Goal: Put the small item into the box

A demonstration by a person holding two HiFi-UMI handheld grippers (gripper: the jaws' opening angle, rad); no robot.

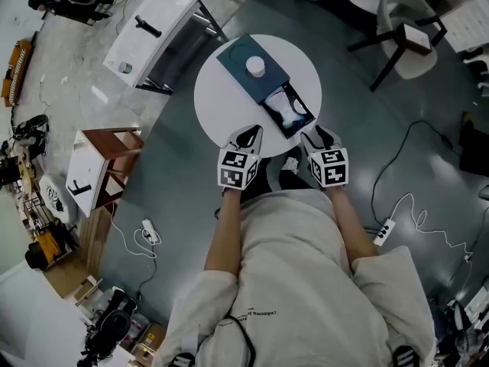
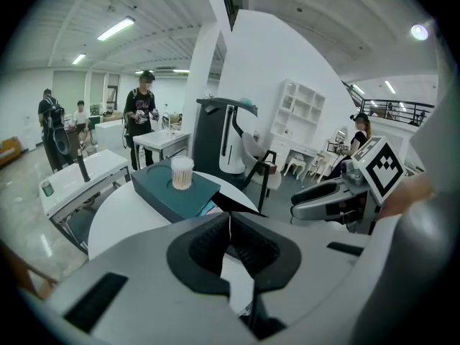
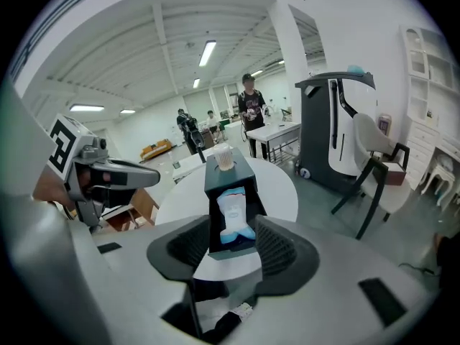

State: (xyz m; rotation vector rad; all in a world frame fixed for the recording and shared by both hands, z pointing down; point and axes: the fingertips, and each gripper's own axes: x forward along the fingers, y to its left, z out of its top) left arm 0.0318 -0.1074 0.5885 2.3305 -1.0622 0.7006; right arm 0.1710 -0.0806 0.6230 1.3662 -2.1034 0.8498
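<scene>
left gripper (image 2: 230,220) jaws together (nothing between); box (image 2: 159,194) ahead

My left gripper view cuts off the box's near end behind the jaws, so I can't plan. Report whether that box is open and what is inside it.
Observer: The head view shows the box with a drawer slid out toward the person. A white-and-blue item lies in it.
Operator: Give me the right hand-held gripper's state.
Observer: In its own view, the right hand-held gripper has its jaws apart with nothing gripped. The drawer sits beyond them.
Operator: Say where my left one is relative to the drawer.
Observer: In the head view, the left hand-held gripper is at the table's near edge, left of the drawer and clear of it.
</scene>
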